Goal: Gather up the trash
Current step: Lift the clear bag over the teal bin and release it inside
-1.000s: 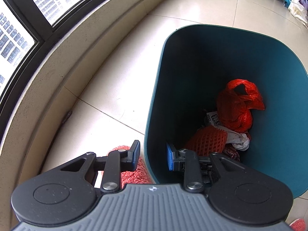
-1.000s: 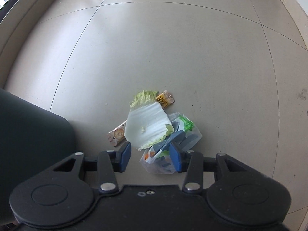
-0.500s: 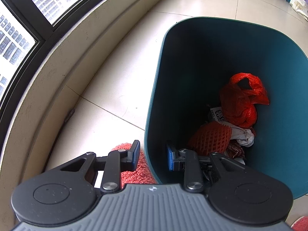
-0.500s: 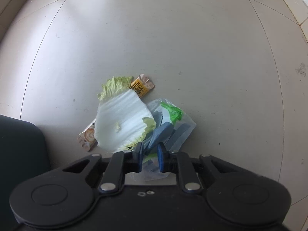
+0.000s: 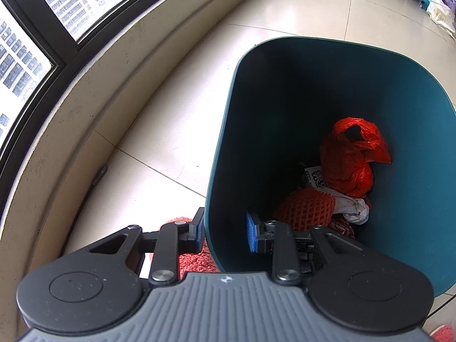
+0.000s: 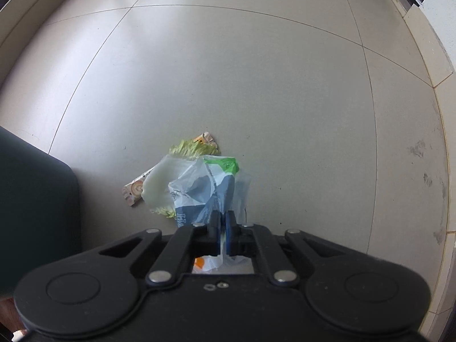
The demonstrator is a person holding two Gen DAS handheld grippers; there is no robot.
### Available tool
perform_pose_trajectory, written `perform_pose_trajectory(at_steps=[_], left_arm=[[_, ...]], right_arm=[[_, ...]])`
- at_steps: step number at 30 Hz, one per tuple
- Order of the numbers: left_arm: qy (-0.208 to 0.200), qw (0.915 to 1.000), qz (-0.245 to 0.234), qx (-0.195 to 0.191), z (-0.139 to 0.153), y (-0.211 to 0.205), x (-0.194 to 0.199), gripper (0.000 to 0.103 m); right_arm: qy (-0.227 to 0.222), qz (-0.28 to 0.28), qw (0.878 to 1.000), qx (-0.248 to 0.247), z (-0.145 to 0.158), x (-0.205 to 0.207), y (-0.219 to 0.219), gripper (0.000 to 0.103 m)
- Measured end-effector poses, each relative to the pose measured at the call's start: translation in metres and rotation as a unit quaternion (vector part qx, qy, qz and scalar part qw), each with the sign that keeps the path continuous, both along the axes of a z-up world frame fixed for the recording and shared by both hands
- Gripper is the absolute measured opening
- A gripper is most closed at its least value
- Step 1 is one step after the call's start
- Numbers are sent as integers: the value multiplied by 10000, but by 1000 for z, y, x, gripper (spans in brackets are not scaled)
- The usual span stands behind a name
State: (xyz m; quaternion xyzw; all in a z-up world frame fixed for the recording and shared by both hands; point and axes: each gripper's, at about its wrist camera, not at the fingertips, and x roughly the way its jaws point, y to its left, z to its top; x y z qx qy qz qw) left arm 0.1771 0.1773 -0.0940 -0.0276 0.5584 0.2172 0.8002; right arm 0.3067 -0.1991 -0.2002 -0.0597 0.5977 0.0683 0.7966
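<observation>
Your right tongs (image 6: 222,229) are clamped shut on a clear plastic bag (image 6: 209,189) printed in blue and green, the film pinched between the blue pads. Behind the bag, toward 11 o'clock, a cabbage leaf (image 6: 159,183) lies on the tiled floor (image 6: 256,71), with a small snack wrapper (image 6: 133,192) at its 9 o'clock edge and an orange one (image 6: 205,138) at 12.

Your left tongs (image 5: 224,232) straddle the near wall of the teal trash bin (image 5: 225,154), one pad outside, one inside; you are gripping that wall. Inside, at 1 o'clock, sit a red plastic bag (image 5: 352,159), an orange foam net (image 5: 306,209) and crumpled white paper (image 5: 353,206). A window (image 5: 42,28) curves past at 10 o'clock.
</observation>
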Motion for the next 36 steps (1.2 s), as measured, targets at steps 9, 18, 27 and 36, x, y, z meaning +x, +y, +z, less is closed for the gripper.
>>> perform_pose_trajectory(at_steps=[9,18,27,36], left_arm=[[-33,10000,2,-61,1,3,-1,28],[-52,9999,11,-133,3,5,-1,28],[-75,9996,68,-274,4,7,-1,28],[-101,9995,47,-302,4,7,-2,28]], right_arm=[[-576,739,9937,612,100,-29,17,2],[-1182,1632,9682,1486,194,-58,75,2],[-1127,2330,9515,1665,202,-72,136,2],[-913,2781,9461,1389,181,-85,205,2]])
